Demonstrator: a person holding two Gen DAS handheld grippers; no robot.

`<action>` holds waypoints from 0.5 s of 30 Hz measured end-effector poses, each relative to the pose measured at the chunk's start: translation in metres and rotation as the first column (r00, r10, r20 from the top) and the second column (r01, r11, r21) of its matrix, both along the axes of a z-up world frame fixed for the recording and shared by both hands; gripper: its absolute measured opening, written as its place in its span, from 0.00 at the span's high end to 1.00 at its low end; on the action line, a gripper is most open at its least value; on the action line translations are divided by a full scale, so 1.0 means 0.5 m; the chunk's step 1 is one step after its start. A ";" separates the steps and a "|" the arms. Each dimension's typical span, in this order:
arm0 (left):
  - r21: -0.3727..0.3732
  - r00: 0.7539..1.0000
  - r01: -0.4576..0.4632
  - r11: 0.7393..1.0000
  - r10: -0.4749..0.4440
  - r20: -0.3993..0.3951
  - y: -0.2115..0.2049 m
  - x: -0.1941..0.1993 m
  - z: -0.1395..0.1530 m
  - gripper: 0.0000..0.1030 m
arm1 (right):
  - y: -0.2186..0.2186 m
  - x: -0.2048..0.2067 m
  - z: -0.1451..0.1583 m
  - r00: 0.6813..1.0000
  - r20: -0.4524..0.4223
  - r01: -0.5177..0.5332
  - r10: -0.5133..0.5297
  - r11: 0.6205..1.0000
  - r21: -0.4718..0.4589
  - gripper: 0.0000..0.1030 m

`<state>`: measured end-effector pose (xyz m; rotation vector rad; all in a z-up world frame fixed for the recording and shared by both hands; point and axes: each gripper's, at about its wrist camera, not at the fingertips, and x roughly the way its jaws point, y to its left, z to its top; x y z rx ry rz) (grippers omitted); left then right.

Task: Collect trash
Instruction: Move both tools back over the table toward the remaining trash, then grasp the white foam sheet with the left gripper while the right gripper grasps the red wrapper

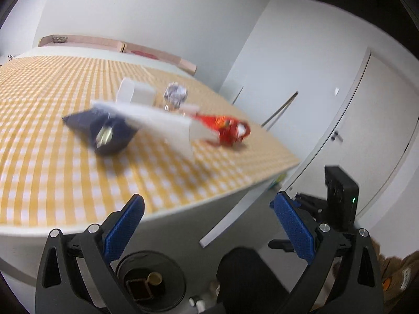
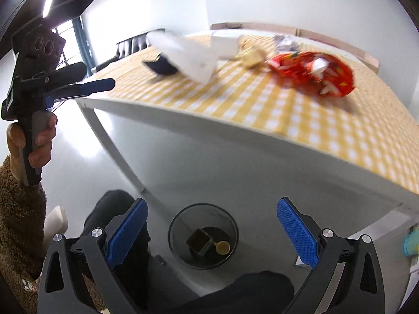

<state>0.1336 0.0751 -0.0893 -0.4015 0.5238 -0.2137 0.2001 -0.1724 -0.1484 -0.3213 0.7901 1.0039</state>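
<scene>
Trash sits mid-tabotop? No: trash sits on the checked tabletop (image 2: 327, 130) within reach: white paper (image 1: 167, 125), red wrapper (image 2: 314, 74), dark pouch (image 1: 104, 130), foil ball (image 1: 176, 94); the bin (image 2: 203, 235) waits on the floor below, already holding scraps. You hold both tools low off the table edge, left tool (image 1: 207, 225) and right tool (image 2: 212, 233) both released, empty.

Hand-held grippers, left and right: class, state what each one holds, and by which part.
Nothing is held. The left hand-held gripper and right hand-held gripper are both open and empty above the bin.
</scene>
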 end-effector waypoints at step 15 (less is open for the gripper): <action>-0.198 0.997 -0.075 0.977 0.076 -0.002 0.076 0.119 0.033 0.04 | -0.023 0.117 0.081 0.989 0.045 0.137 -0.139 0.990 0.040 0.03</action>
